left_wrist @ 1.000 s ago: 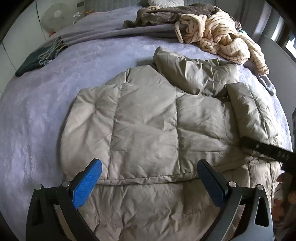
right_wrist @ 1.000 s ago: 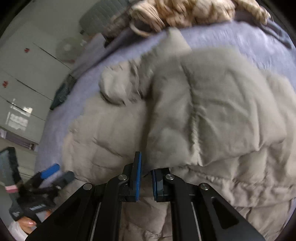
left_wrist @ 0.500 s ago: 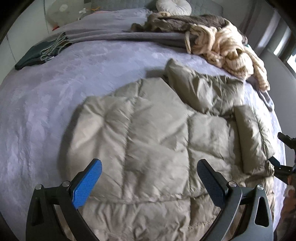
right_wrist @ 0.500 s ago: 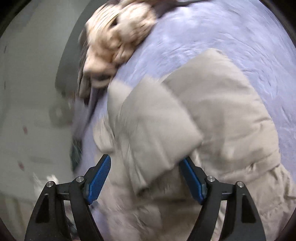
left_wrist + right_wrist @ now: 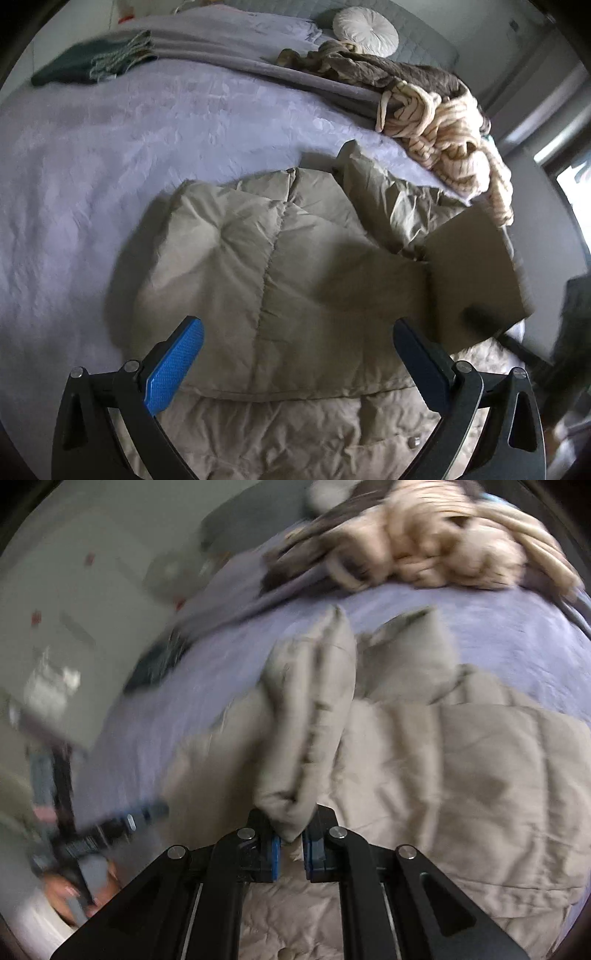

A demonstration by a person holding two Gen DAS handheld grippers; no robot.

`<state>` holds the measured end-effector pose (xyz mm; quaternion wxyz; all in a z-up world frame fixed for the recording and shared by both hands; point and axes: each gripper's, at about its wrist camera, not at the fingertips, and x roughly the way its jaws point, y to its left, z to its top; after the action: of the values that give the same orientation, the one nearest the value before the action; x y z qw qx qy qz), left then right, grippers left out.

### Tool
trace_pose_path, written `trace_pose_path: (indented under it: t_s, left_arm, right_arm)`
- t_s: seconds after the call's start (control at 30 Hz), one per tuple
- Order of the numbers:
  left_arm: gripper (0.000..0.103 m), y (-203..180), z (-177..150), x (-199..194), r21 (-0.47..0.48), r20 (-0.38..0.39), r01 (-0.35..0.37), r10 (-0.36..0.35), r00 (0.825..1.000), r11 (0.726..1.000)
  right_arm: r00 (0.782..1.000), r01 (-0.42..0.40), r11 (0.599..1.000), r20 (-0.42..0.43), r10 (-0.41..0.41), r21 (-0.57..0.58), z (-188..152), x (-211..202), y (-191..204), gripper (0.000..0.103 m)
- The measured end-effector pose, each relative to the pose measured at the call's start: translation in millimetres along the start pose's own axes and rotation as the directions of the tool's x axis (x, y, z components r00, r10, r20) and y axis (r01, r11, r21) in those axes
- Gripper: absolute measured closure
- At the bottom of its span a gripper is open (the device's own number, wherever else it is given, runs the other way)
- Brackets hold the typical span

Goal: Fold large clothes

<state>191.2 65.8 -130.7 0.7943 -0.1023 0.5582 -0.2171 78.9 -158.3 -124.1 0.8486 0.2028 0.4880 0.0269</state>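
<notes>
While the lavender quilted bed (image 5: 110,155) carries the puffy beige down jacket (image 5: 280,280) near its right edge, the right gripper (image 5: 291,843), clenched on the padded beige sleeve (image 5: 306,716) (left gripper (image 5: 295,354) gapes wide, empty), should carry it low across the body, then release flat.

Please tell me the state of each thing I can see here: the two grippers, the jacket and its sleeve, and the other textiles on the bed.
left gripper: open, holding nothing, above the jacket
right gripper: shut on the sleeve
puffer jacket: spread on the bed, partly folded
sleeve: pinched at its end, lifted off the jacket
striped cream garment: crumpled in a pile
dark green cloth: folded, at the bed's far edge
</notes>
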Motion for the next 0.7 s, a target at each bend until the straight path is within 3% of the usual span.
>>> trace_pose_path:
  t_s: [0.17,0.23,0.27,0.43,0.57,0.63,0.7]
  left_arm:
    - [0.0,-2,2,7,-0.018,-0.025,0.054,-0.055,0.998,0.998]
    - [0.0,-8,1,12,-0.013,-0.045,0.087,-0.088,0.995,0.996]
    - [0.0,-11,1,14,-0.012,-0.054,0.101,-0.102,0.993,0.995]
    - [0.0,-27,0,37,-0.008,-0.116,0.145,-0.145,0.983,0.989]
    - [0.0,-38,4,56,0.0,-0.148,0.159,-0.157,0.976,0.987]
    - [0.0,-46,8,66,0.021,-0.156,0.155,-0.15,0.976,0.988]
    - [0.0,-53,11,73,0.042,-0.161,0.154,-0.145,0.976,0.987]
  right_arm:
    - [0.987,0.016,0.998,-0.157,-0.025,-0.059,-30,38,18,0.085]
    - [0.98,-0.008,0.999,-0.197,-0.001,-0.043,-40,41,17,0.05]
    - [0.98,-0.012,0.999,-0.201,0.005,-0.036,-45,37,15,0.043]
    - [0.983,0.016,1.0,-0.18,-0.016,-0.004,-60,2,-13,0.04]
    - [0.987,0.055,0.986,-0.155,-0.031,0.158,-69,-33,-71,0.039]
    - [0.993,0.061,0.947,-0.113,-0.026,0.316,-79,-59,-117,0.039]
    - [0.998,0.041,0.88,-0.053,-0.018,0.474,-92,-79,-159,0.039]
